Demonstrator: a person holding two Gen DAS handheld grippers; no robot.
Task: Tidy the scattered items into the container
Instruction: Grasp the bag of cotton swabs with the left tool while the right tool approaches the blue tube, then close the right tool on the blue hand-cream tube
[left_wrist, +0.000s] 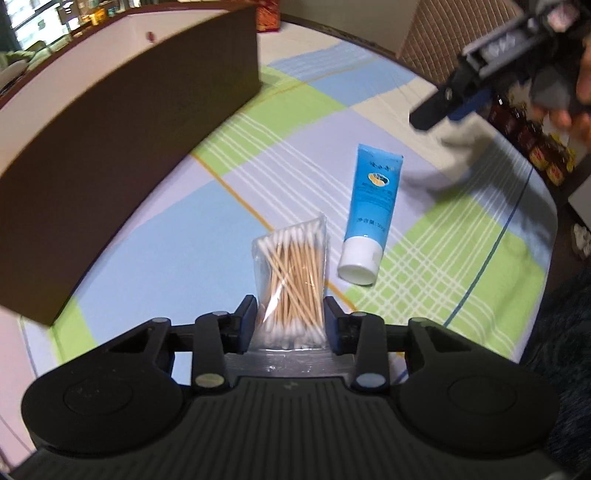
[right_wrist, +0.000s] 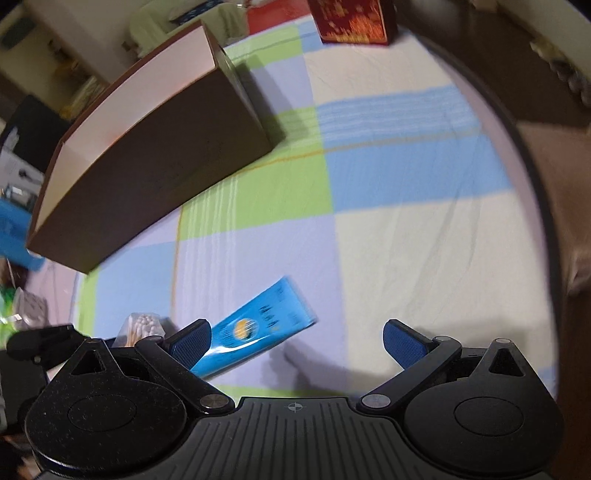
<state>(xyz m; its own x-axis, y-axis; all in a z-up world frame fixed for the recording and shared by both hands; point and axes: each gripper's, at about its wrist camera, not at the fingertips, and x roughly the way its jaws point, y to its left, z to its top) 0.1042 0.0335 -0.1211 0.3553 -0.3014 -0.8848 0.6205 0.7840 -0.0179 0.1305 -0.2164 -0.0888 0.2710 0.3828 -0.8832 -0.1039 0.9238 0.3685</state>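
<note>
**Desk:** Checked cotton cloth (right_wrist: 406, 240) in blue, green and cream covers the table; what sits on it?

**Photographer:** Largest, a brown open-topped cardboard box with pale inner walls (right_wrist: 155, 147), at the far left; then a blue plastic tube with a white cap (left_wrist: 371, 206), lying flat; then a clear bag of wooden cotton swabs (left_wrist: 293, 280), just beside the tube.

**Desk:** And the grippers?

**Photographer:** The left gripper (left_wrist: 290, 314) brackets the swab bag, pads at its sides; whether it grips, I cannot tell; the right gripper (right_wrist: 295, 339) hangs spread wide above the tube, touching nothing.

**Desk:** Advice?

**Photographer:** Squeeze the bag mid-body, lift above the box's near wall; open cloth lies between; the tube's cap sits close, so rise straight.
</note>
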